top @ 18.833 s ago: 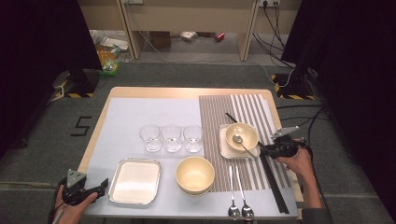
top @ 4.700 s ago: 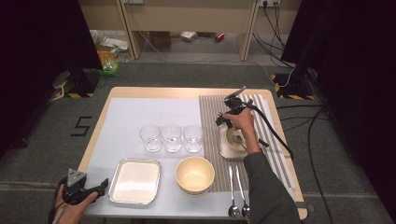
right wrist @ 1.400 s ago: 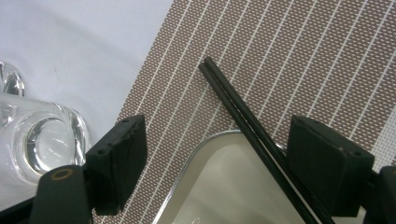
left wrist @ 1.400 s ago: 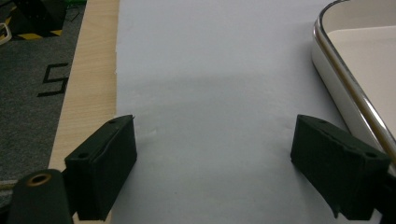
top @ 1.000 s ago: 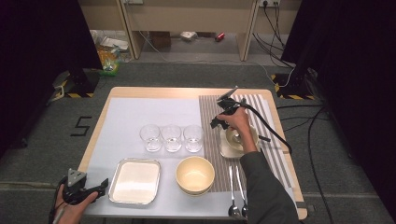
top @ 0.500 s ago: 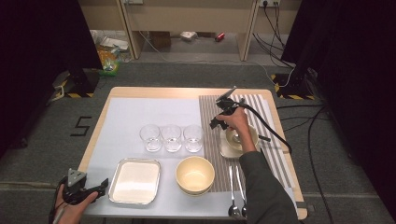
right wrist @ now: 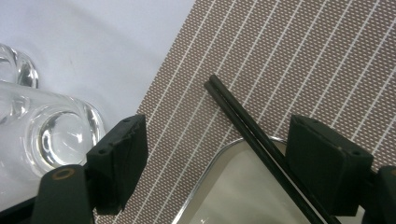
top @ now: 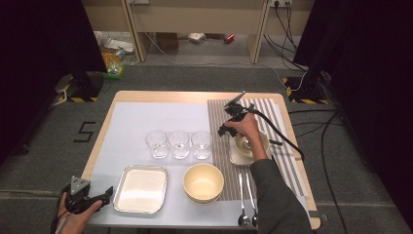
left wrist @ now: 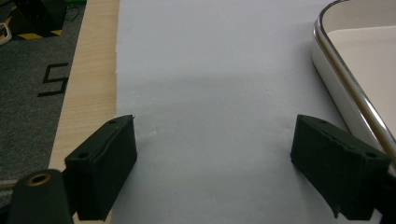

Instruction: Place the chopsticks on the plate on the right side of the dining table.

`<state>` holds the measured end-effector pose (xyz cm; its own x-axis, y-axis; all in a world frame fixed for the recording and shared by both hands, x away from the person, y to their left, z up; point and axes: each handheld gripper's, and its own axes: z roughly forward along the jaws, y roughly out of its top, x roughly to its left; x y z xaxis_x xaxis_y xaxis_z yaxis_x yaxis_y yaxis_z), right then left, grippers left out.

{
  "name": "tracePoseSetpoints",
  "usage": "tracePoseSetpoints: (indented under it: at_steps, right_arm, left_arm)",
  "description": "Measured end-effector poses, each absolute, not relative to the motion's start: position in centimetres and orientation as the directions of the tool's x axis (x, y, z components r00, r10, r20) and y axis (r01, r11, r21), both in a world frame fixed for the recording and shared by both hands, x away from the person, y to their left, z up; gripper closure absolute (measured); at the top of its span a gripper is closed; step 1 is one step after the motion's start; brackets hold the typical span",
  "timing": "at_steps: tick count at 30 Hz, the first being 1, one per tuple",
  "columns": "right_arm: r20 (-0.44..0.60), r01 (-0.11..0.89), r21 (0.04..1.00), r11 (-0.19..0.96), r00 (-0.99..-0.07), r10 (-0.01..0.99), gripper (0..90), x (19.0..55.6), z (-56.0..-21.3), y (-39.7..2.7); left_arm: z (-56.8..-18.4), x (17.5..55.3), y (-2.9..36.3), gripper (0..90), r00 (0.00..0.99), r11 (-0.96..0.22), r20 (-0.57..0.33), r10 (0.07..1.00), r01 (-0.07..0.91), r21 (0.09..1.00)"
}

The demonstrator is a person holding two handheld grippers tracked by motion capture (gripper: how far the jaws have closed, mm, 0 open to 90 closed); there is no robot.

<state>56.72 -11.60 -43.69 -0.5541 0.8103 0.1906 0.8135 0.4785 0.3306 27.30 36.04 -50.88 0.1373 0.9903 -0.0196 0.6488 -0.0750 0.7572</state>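
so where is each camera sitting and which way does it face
High view: above the person's side, looking forward and down on the table; shows both forearms, the left gripper and right gripper.
Left gripper view: rides the left gripper, looking along its open jaws over the white mat at the tray.
Right gripper view: rides the right gripper, looking down on the chopsticks, striped mat and glass.
Shared: the high and left gripper views both show the tray.
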Motion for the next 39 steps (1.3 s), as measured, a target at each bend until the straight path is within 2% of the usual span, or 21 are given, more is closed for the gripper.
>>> tracePoseSetpoints:
  at_steps: [39]
  right_arm:
    - [0.197,0.785,0.338,0.52,-0.599,0.776,22.5,55.6,-43.9,-11.0]
  left_arm:
    - [-51.0,27.3,36.0,13.2,0.132,-0.072,-0.018,0.991,0.642,0.764]
